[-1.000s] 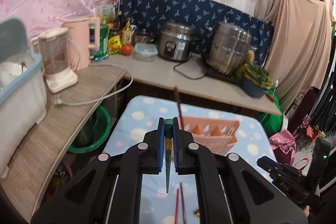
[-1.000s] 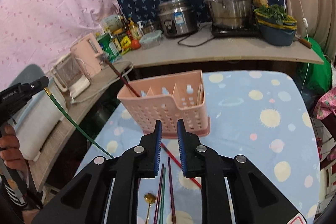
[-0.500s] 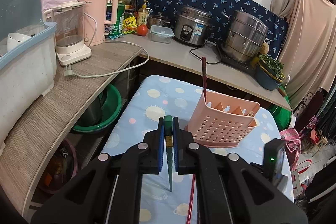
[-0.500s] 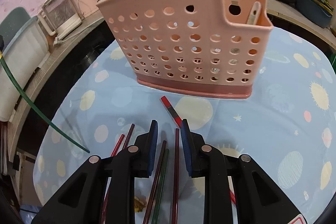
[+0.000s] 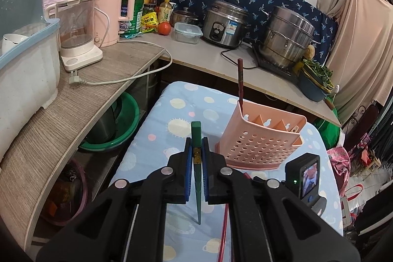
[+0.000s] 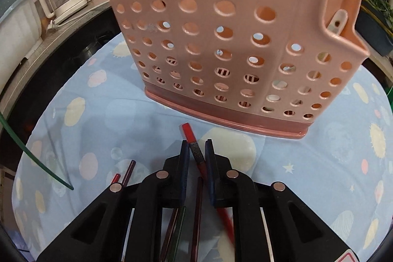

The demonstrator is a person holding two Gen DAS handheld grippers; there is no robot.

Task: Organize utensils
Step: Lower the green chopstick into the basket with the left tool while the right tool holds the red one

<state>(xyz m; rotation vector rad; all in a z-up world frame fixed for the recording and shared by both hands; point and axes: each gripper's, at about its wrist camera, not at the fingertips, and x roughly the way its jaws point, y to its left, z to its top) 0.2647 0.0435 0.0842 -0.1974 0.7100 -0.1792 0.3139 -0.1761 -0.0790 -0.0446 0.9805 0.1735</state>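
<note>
My left gripper (image 5: 196,146) is shut on a green chopstick (image 5: 196,139) and holds it above the blue spotted table (image 5: 172,112), left of the pink perforated utensil holder (image 5: 260,139). A dark red chopstick (image 5: 240,82) stands in the holder's left compartment. My right gripper (image 6: 196,146) is low over the table with its jaws slightly apart around a red chopstick (image 6: 190,134) that lies in front of the holder (image 6: 233,41). Several more chopsticks (image 6: 197,200) lie under it. The green chopstick's tip (image 6: 36,161) shows at the left.
A counter (image 5: 196,55) runs behind and to the left with a kettle (image 5: 76,28), a pink dispenser (image 5: 110,14), a rice cooker (image 5: 226,23), a steel pot (image 5: 287,36) and a loose plug cord (image 5: 110,80). Green basins (image 5: 118,124) sit under it.
My right gripper has dropped and moved forward until its jaws straddle the red chopstick in front of the holder. My left gripper, still holding the green chopstick, has shifted slightly.
</note>
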